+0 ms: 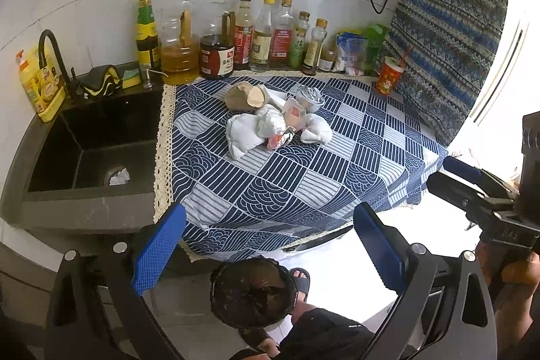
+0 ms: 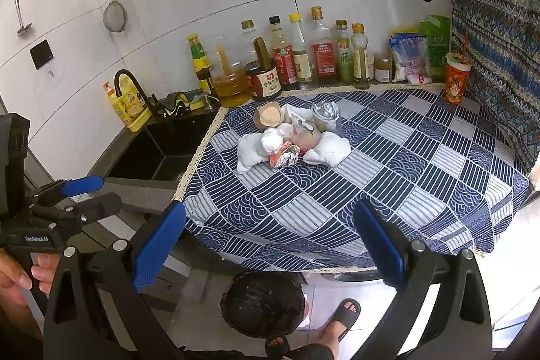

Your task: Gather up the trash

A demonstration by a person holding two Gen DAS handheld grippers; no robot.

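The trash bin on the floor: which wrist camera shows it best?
Right wrist view: the trash bin shows its dark lined opening almost whole, below the counter edge. In the left wrist view the bin is partly covered by the person's knee.

A heap of trash (image 1: 276, 118) is piled mid-desk on the checked cloth: crumpled white tissues (image 2: 249, 150), a foil ball (image 2: 272, 140), a crushed brown paper cup (image 1: 246, 96), and a red-printed wrapper (image 2: 285, 157), all touching.

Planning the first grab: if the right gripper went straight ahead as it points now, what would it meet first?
Probably the blue-and-white patterned tablecloth, short of the crumpled white paper trash pile; depth is unclear. The right gripper is open and empty.
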